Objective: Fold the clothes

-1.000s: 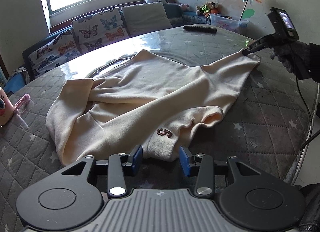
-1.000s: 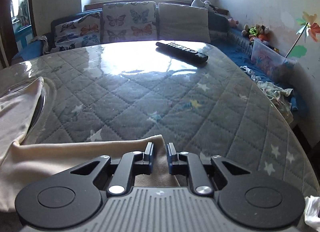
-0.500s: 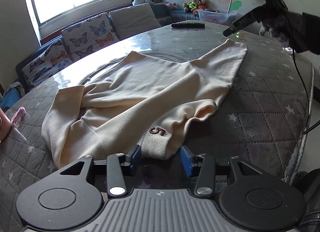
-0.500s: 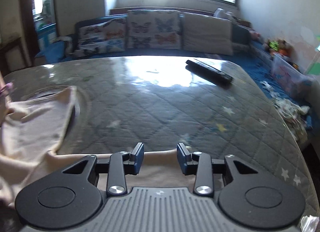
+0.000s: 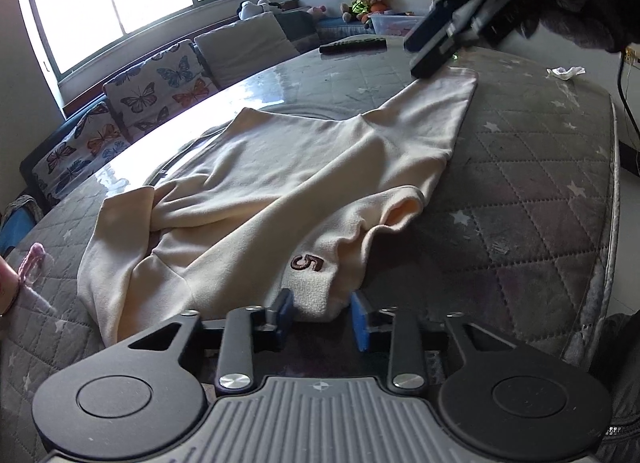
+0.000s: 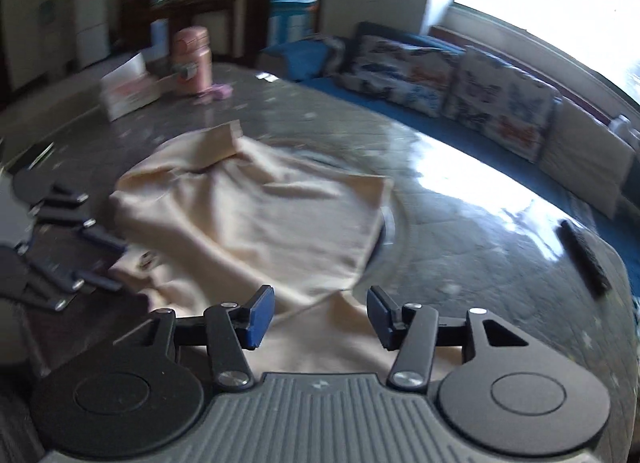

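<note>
A cream sweater (image 5: 280, 183) lies spread and rumpled on the grey quilted table (image 5: 520, 191). Its near sleeve cuff, marked with a brown "5" (image 5: 307, 262), sits between the blue pads of my left gripper (image 5: 322, 315), which is open. The far sleeve (image 5: 444, 103) lies flat towards the right. My right gripper (image 5: 430, 57) hovers just over that cuff. In the blurred right wrist view the right gripper (image 6: 320, 315) stands wide open above the sleeve (image 6: 340, 343), facing the sweater body (image 6: 260, 215). The left gripper (image 6: 112, 263) shows at the left edge.
A black remote (image 6: 584, 259) lies on the far side of the table. A pink bottle (image 6: 192, 59) and a white box (image 6: 128, 83) stand at another edge. A sofa with butterfly cushions (image 5: 160, 91) runs behind. A crumpled tissue (image 5: 566, 71) lies near the right edge.
My right gripper opened, let go of the far sleeve cuff, rose and swung left to face the sweater. The left gripper edged closer around the "5" cuff.
</note>
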A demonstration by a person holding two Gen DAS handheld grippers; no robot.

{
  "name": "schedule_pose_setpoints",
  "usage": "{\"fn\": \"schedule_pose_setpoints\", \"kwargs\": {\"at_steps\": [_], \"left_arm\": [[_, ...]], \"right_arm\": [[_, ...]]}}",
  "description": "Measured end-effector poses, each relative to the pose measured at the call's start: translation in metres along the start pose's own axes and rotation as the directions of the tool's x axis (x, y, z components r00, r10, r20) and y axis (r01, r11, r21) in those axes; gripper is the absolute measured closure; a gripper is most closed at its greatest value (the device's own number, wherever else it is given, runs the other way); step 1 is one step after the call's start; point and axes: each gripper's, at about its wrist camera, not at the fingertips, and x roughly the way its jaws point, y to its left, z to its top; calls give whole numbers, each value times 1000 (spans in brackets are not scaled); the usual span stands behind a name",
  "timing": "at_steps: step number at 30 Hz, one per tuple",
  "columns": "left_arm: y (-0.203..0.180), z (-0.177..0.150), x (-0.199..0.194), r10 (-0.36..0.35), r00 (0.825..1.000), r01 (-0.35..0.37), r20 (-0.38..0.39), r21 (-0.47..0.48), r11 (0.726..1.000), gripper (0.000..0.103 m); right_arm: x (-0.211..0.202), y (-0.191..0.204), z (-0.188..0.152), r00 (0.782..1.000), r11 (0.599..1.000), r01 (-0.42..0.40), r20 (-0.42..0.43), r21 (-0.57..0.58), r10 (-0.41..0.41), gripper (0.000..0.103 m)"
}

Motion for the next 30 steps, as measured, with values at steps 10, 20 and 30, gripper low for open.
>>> {"fn": "schedule_pose_setpoints", "kwargs": {"at_steps": [10,20,30], "left_arm": [[5,1,-11,-11,999,13,41,-50,999,96],[6,0,-26,-36,998,40,54,-74,996,96],[6,-10,-31,-120,993,120,3,-85,989,93]], "right_arm": [[40,75,-21,990,972,-134,-72,-195,122,52],[40,93,-33,987,957,-159,-62,-244,149,87],[21,92,-40,972,945,-224,-118,-238,201,84]]}}
